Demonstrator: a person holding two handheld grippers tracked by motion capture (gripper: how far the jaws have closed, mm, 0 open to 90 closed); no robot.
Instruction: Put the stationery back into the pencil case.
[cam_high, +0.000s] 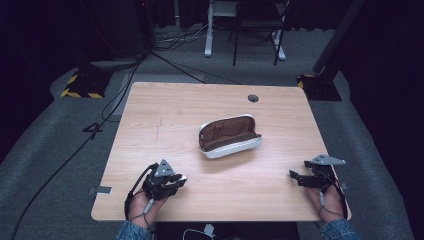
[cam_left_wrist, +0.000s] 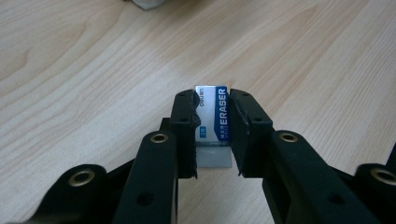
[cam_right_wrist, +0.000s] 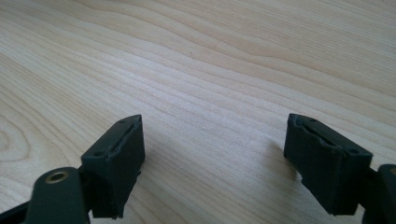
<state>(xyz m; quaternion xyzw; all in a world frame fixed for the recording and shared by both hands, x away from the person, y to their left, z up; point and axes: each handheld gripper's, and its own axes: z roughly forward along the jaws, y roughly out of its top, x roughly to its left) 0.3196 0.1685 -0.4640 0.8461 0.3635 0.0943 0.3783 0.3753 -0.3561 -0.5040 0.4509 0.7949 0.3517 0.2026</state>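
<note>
Your left gripper (cam_high: 176, 181) and right gripper (cam_high: 296, 176) are matte black, each topped by a grey three-cornered plate (cam_high: 163, 169) and trailing a black cable (cam_high: 134, 187). Brass-ringed holes mark each jaw arm, small screws the blocky pads (cam_right_wrist: 122, 154). Your sleeves (cam_high: 131, 231) are blue denim.

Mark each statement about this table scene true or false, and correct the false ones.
1. The left gripper jaws are shut on the eraser. True.
2. The right gripper holds a pen. False: its jaws stand open with nothing between them.
3. The pencil case lies open on the table. True.
4. The pencil case is zipped shut at the table's left edge. False: it lies open near the middle.
</note>
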